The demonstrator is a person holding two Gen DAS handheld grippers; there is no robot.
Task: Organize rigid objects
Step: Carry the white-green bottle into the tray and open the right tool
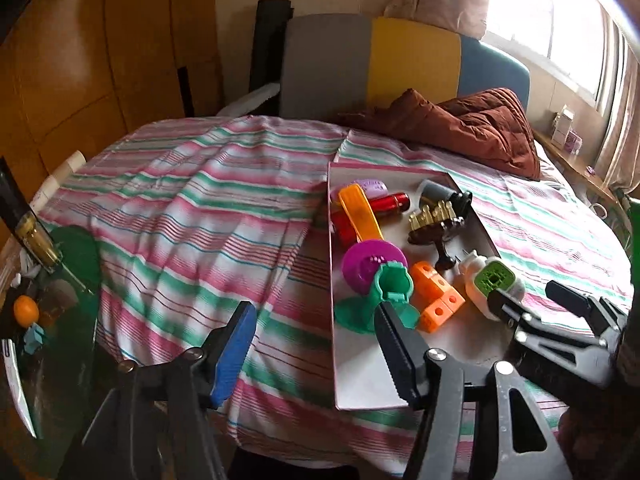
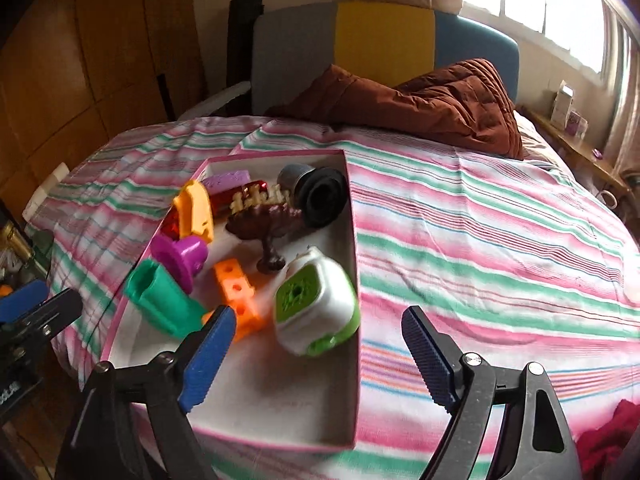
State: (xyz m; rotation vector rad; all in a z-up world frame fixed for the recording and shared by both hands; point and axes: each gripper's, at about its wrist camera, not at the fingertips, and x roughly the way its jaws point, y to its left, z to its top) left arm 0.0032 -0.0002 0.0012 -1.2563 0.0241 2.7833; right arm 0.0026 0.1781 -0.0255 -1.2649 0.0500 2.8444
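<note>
**Toys in the box, both grippers released**

I see the shallow white cardboard box with pink edges [image 2: 352, 216] lying on the bed, holding the white-and-green plastic cube toy [image 2: 316, 304], the orange holed blocks [image 2: 236, 296], a teal plastic piece [image 2: 164, 304], a purple disc [image 2: 180, 256] and a brown stand with gold pegs [image 2: 264, 216]. My right gripper [image 2: 320, 356] hangs released above the box's near end, nothing between its blue pads. My left gripper [image 1: 316, 356] gapes too, straddling the box's left wall. A pink, green and white striped sheet [image 2: 480, 240] covers the bed; a brown quilt [image 2: 440, 104] is bunched near the grey, yellow and blue headboard [image 2: 380, 40], beside a bright window [image 2: 540, 0].
</note>
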